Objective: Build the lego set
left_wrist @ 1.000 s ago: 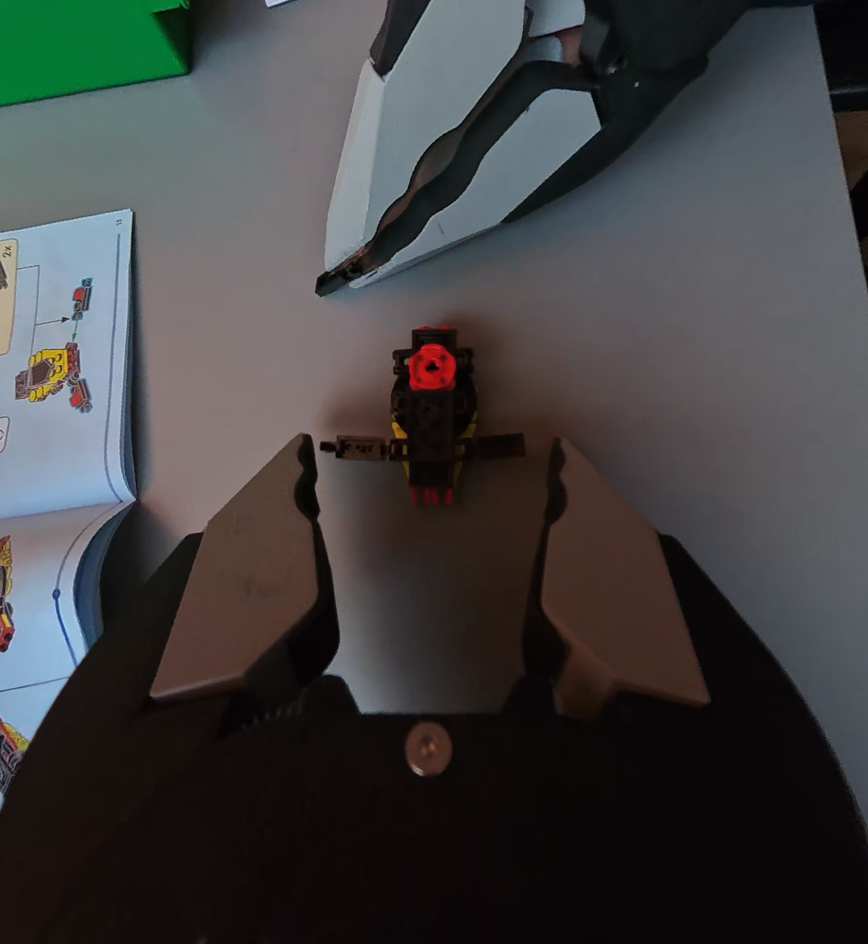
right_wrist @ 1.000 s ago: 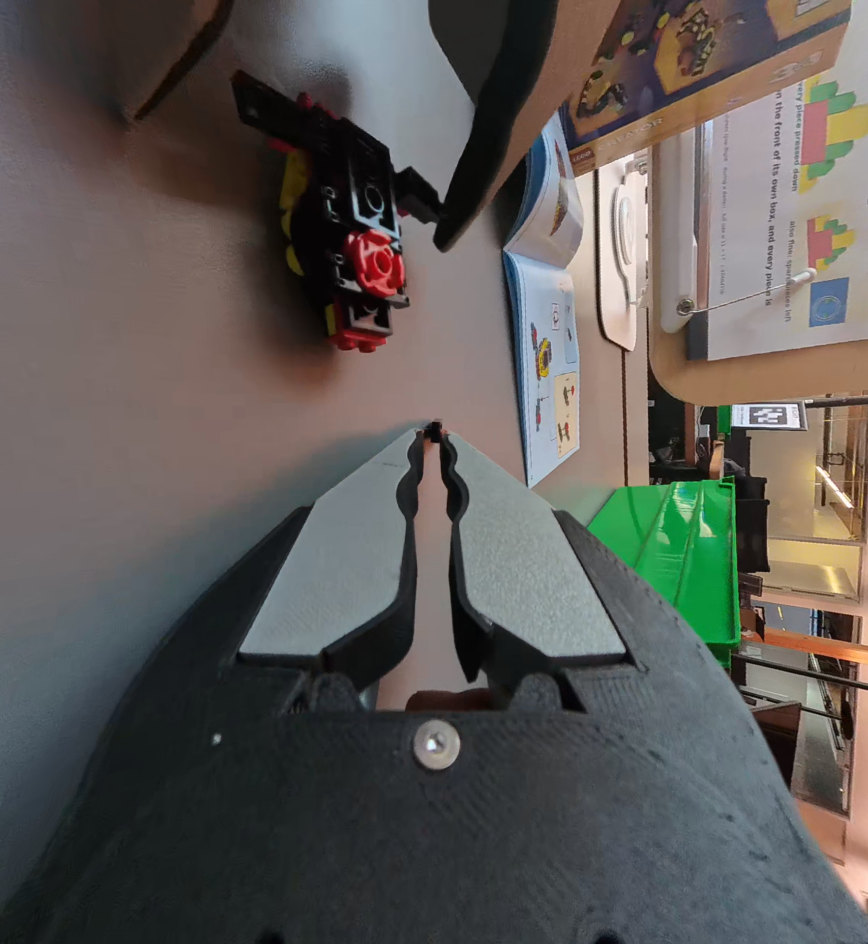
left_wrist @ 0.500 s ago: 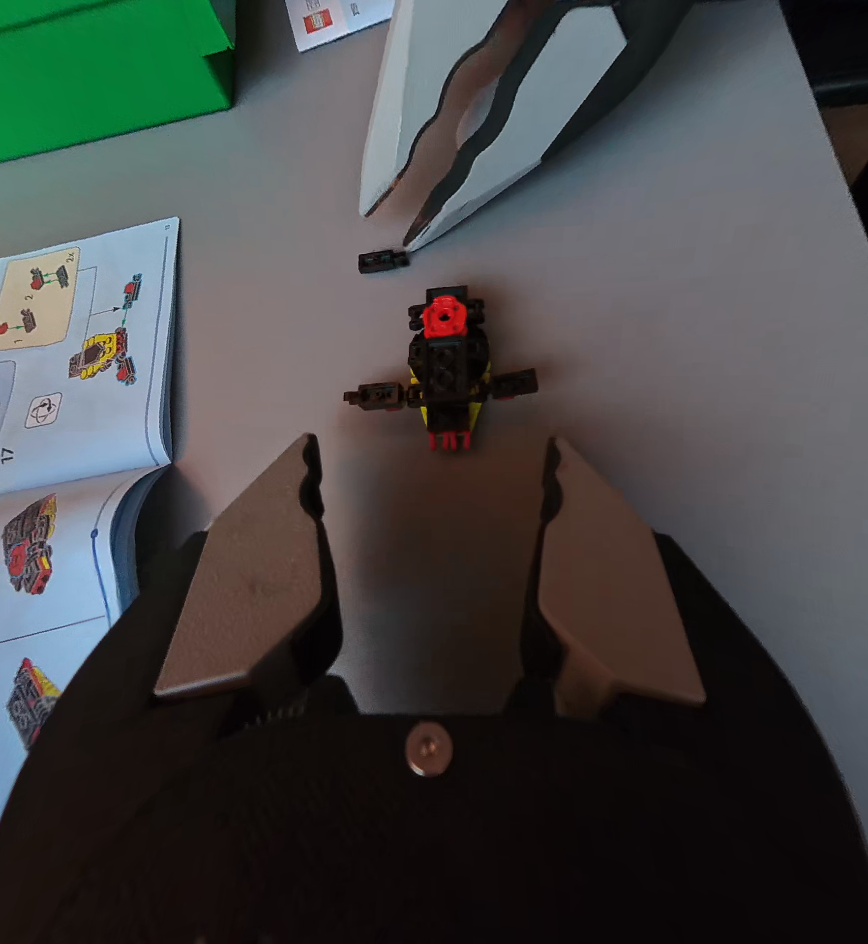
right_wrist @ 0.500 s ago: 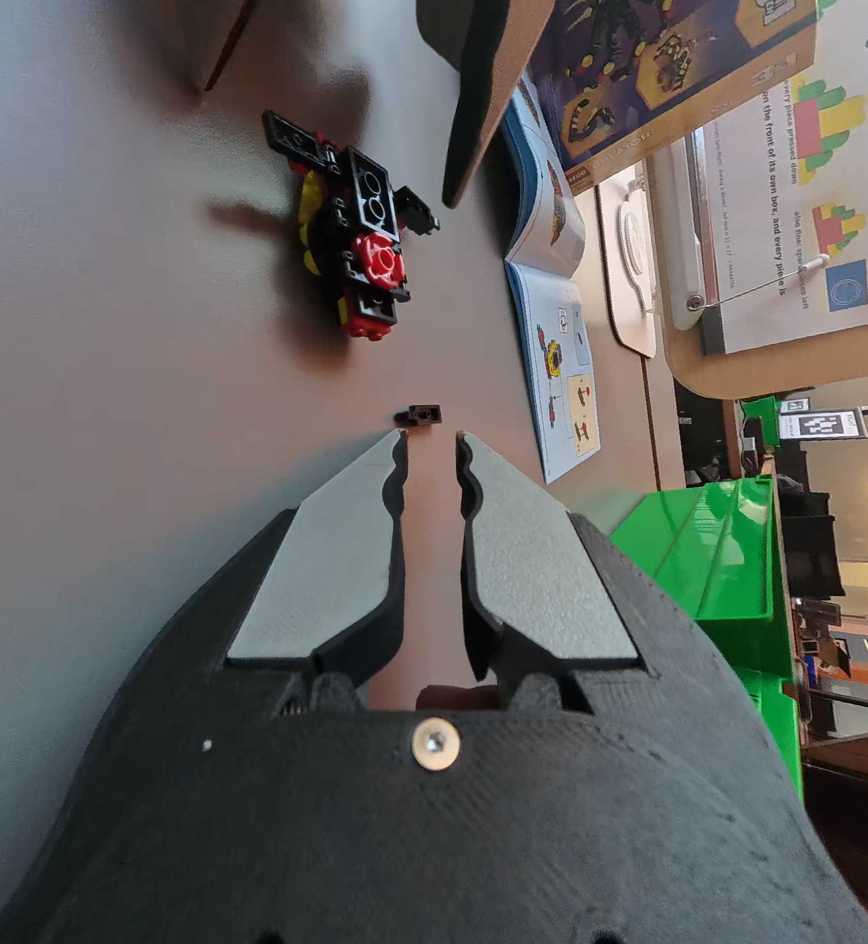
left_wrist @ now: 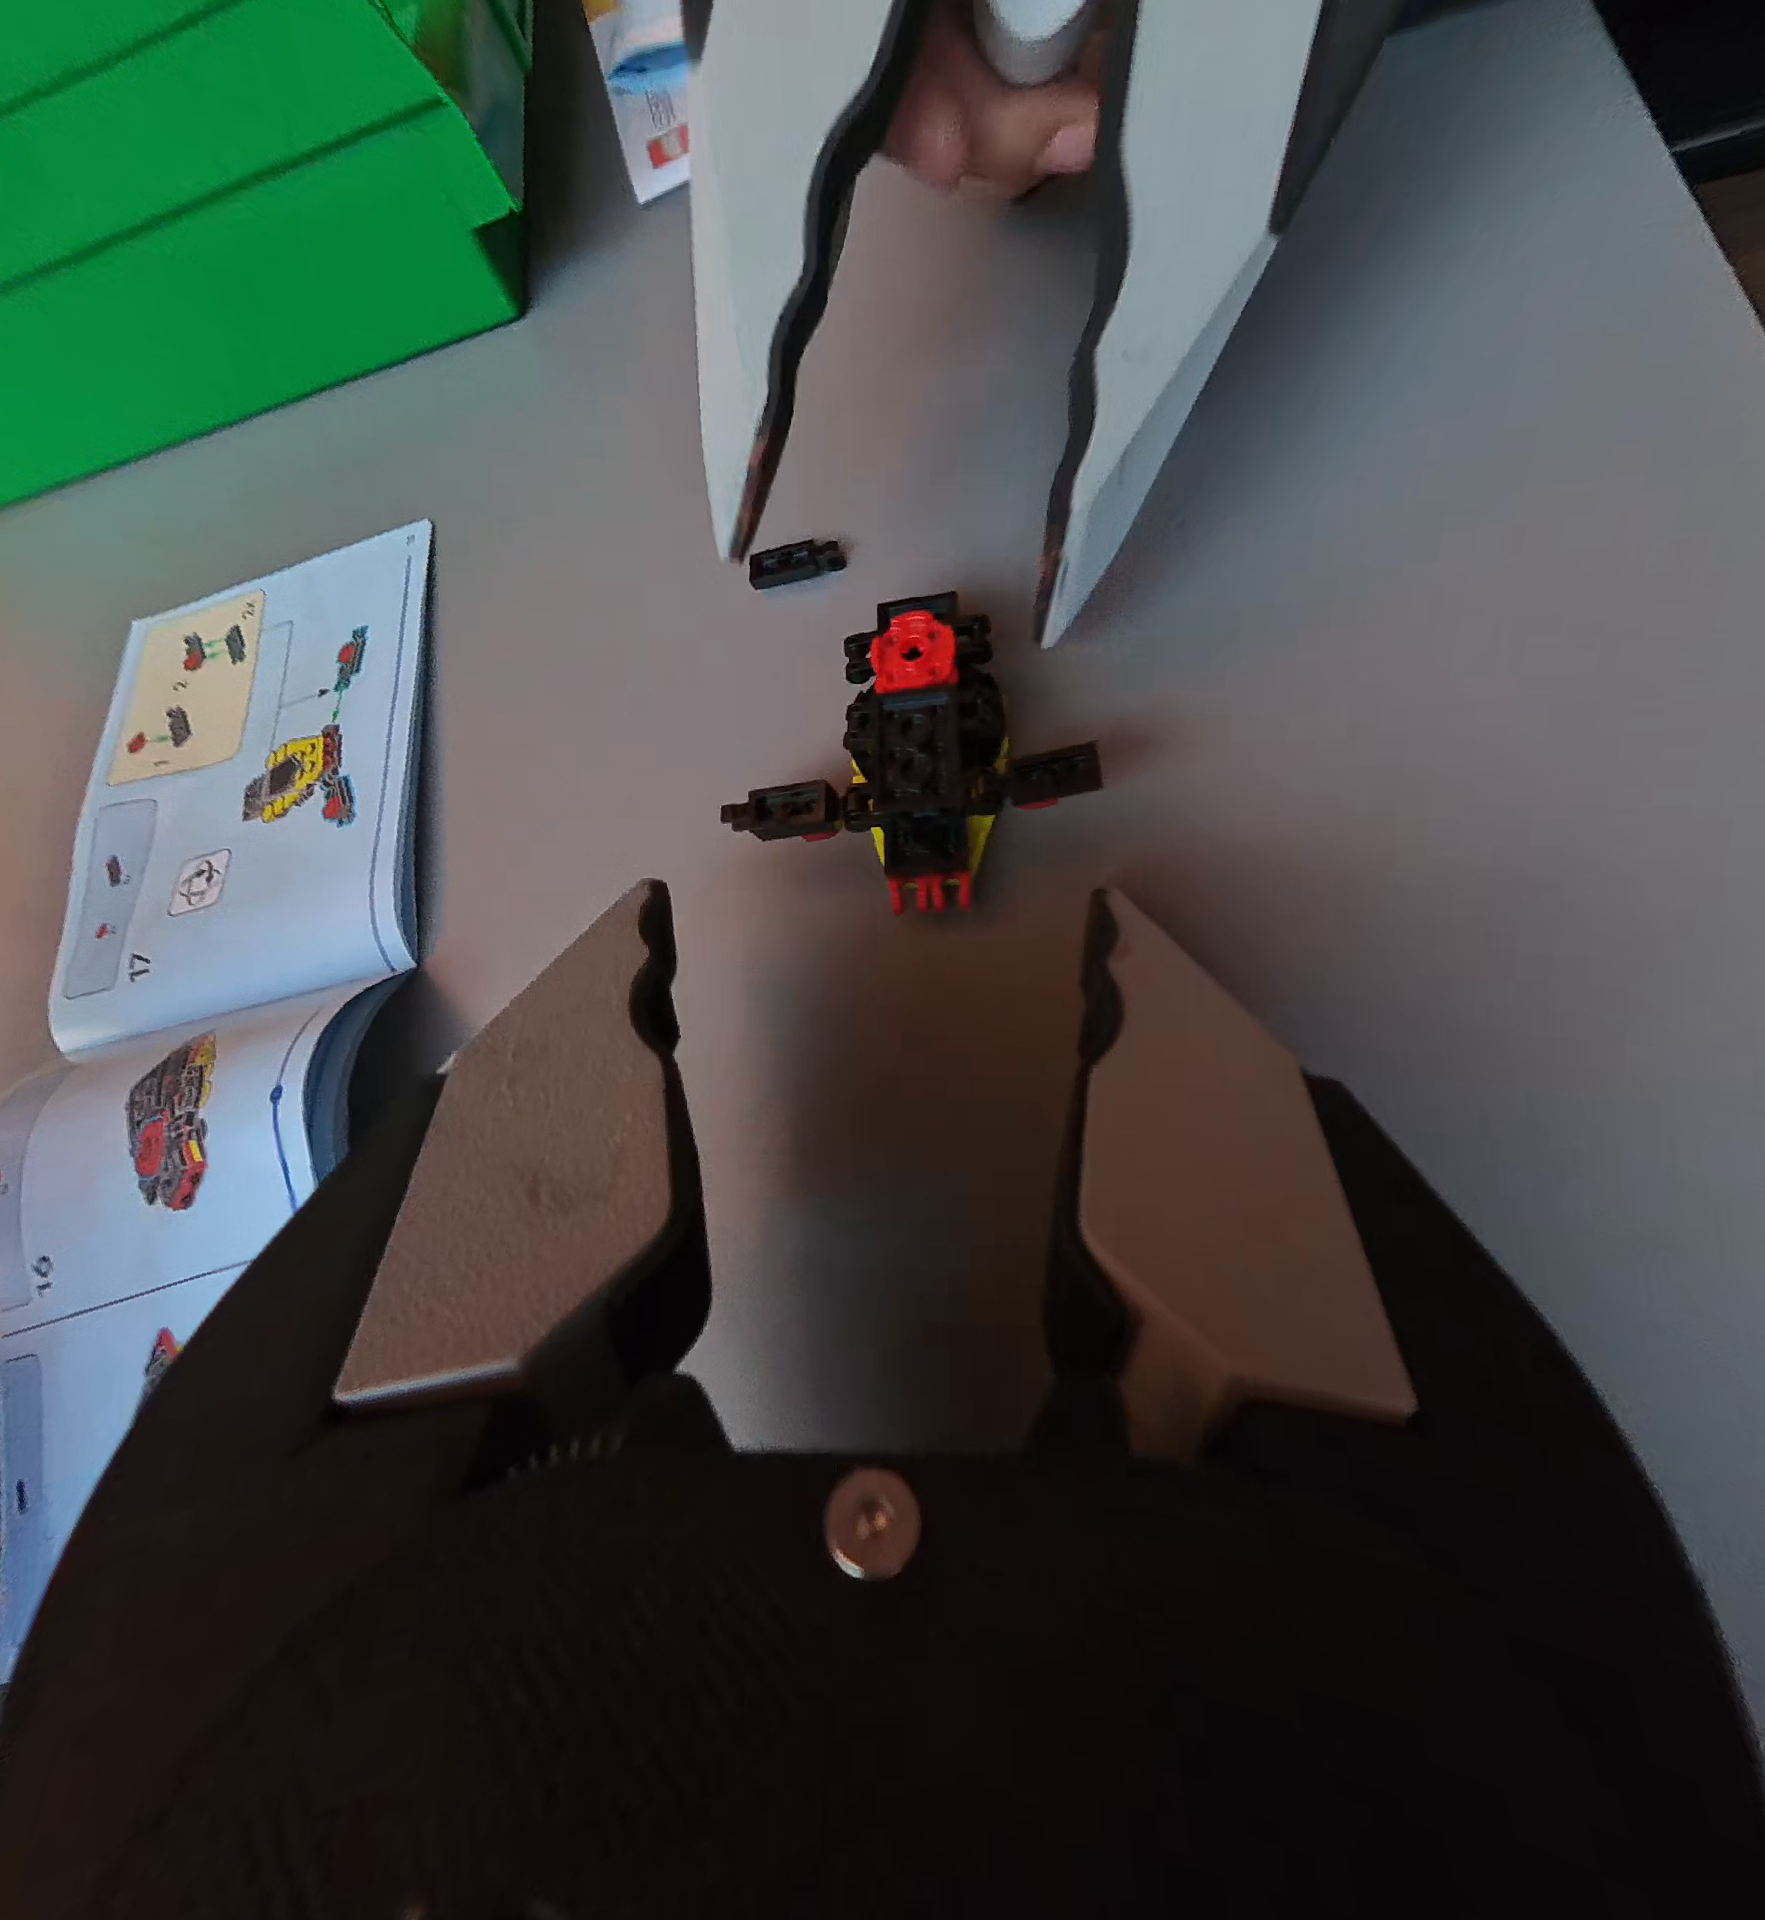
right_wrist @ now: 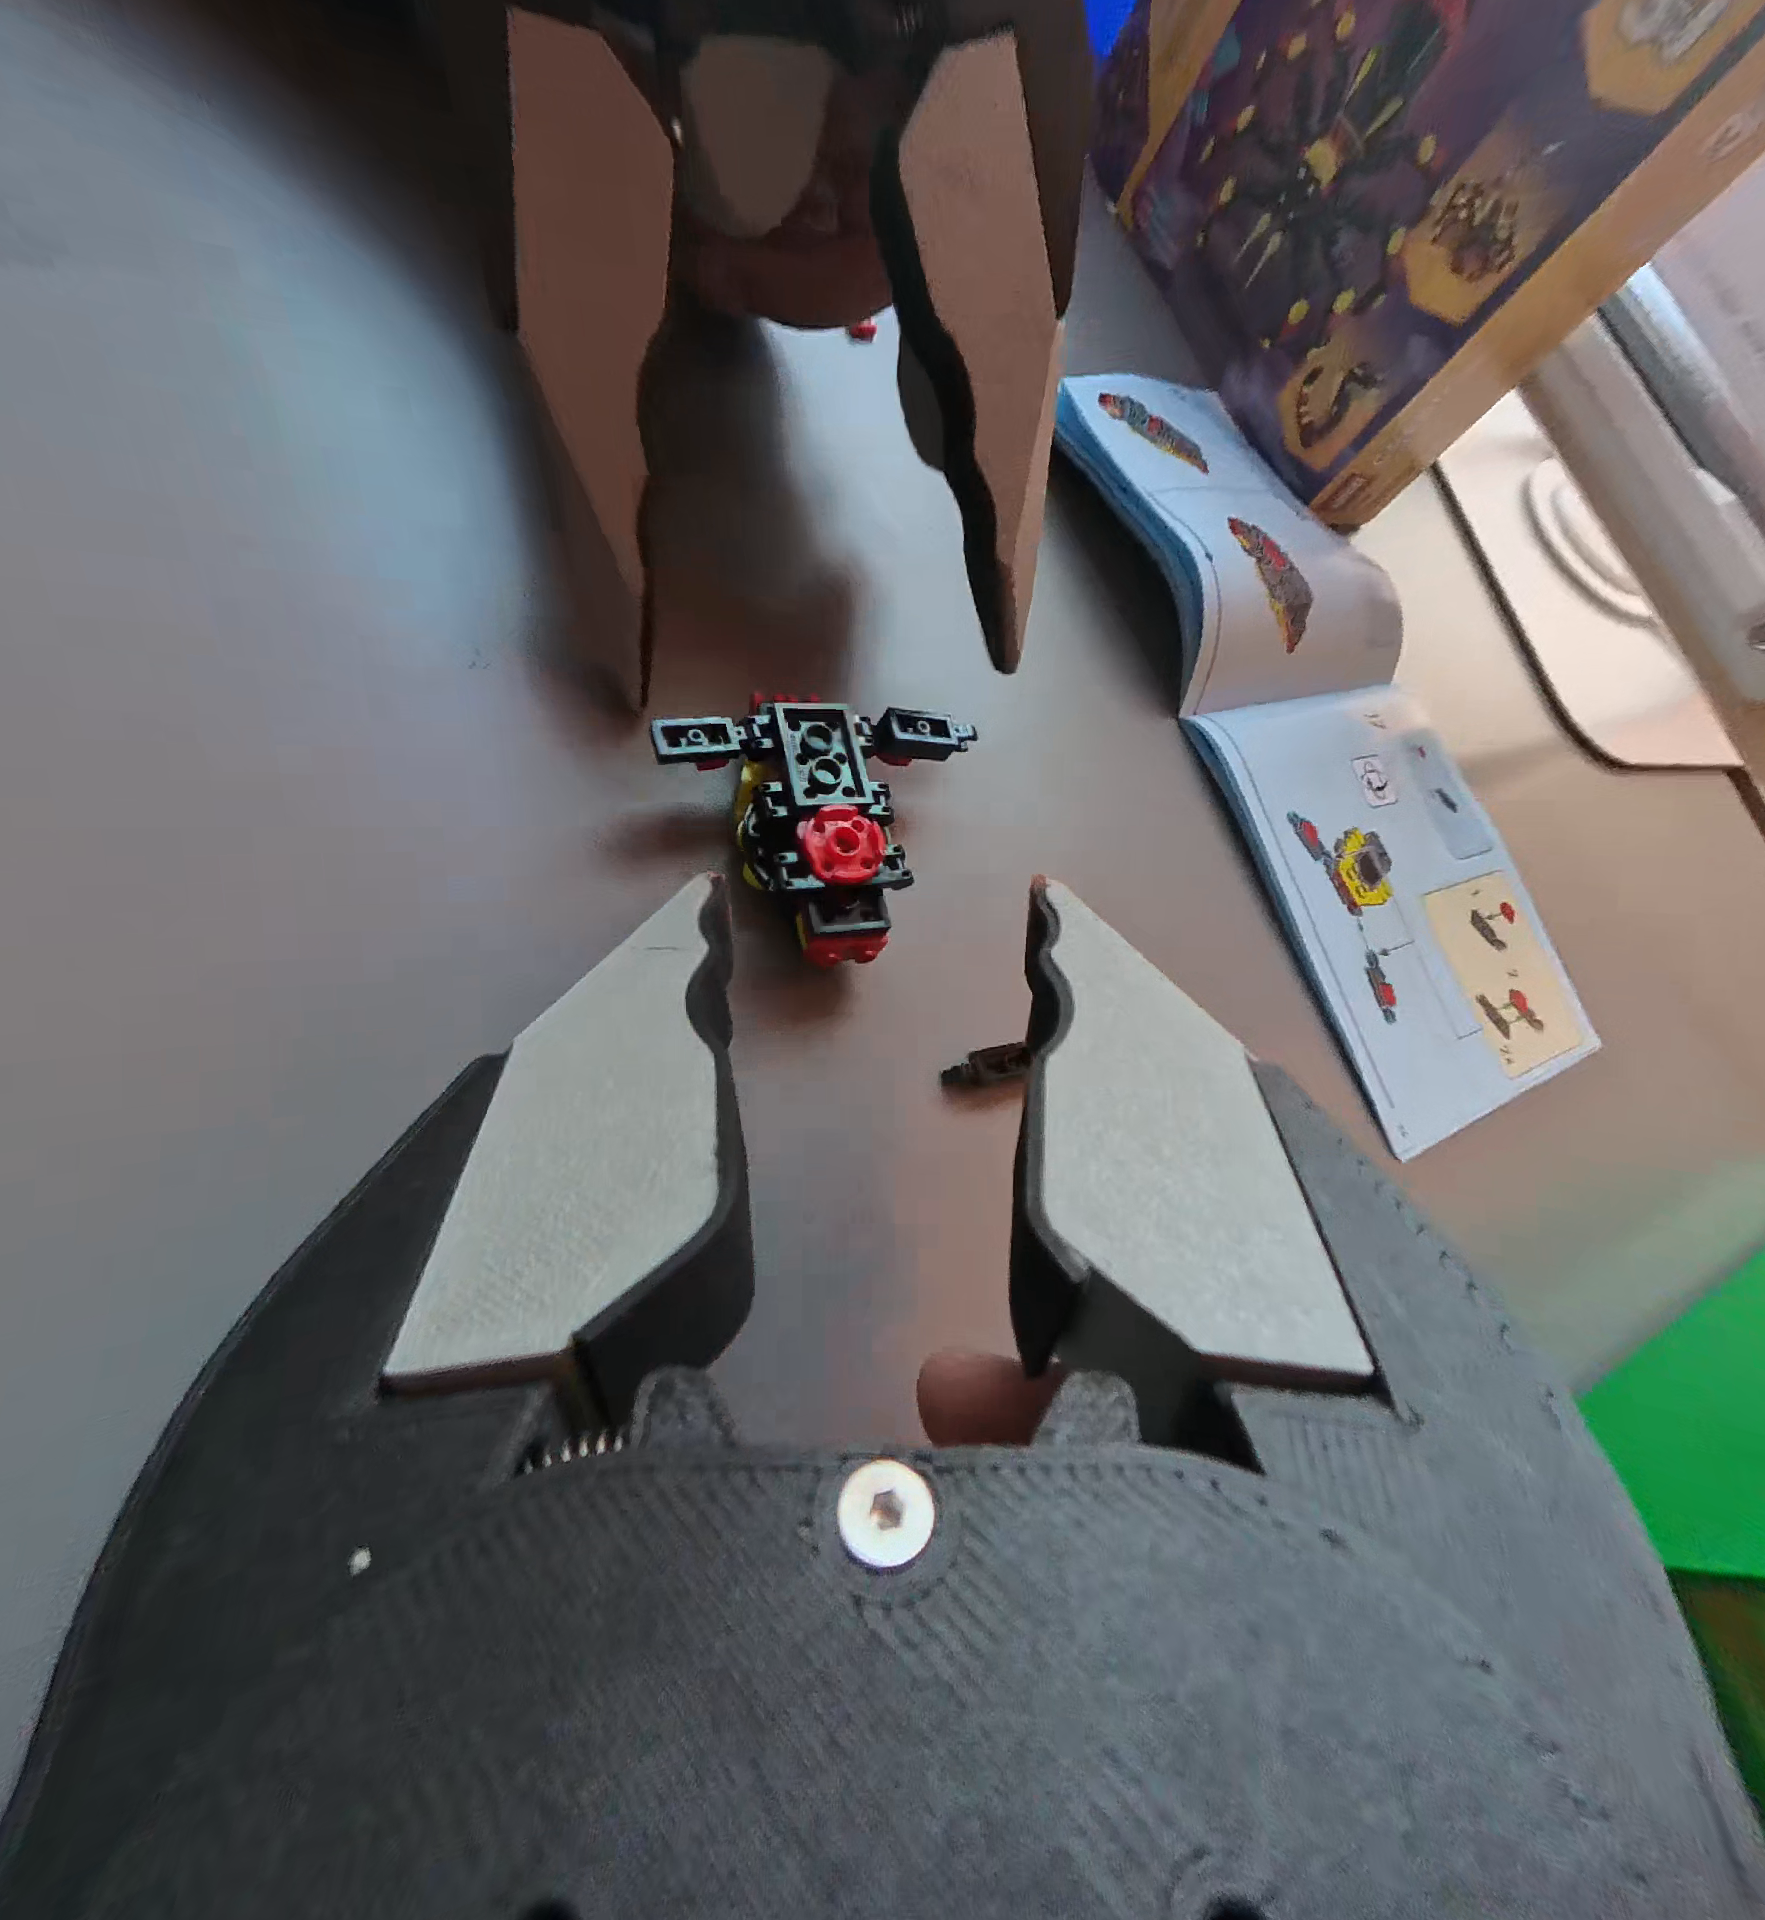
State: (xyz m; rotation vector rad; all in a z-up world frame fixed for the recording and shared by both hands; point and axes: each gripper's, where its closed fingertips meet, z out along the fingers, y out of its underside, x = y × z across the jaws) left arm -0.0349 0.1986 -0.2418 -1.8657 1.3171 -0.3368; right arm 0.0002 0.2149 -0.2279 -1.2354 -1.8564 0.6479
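Whereas 1 s ago the right gripper (right_wrist: pixel 873 883) was pinched on a small black piece, its jaws now stand wide apart w/ nothing in them, and that small black piece (left_wrist: pixel 797 564) lies loose on the table (left_wrist: pixel 1429 831), just beside the tip of one right finger. The right gripper has also swung round to face the left one head-on across the model. The left gripper (left_wrist: pixel 878 899) is spread wide as before, holding nothing, a bit farther back from the model.

The lego model (left_wrist: pixel 919 748), black w/ yellow sides and a red round stud on top, sits flat on the grey table between the two sets of fingertips, touching neither.

Counts: 1 model, 1 loose black piece, 2 grippers, 1 open instruction booklet (left_wrist: pixel 254 790) left of the model, 1 lego box (right_wrist: pixel 1429 208) far behind the booklet in the right wrist view. Green bins (left_wrist: pixel 182 260) sit far left; number unclear.
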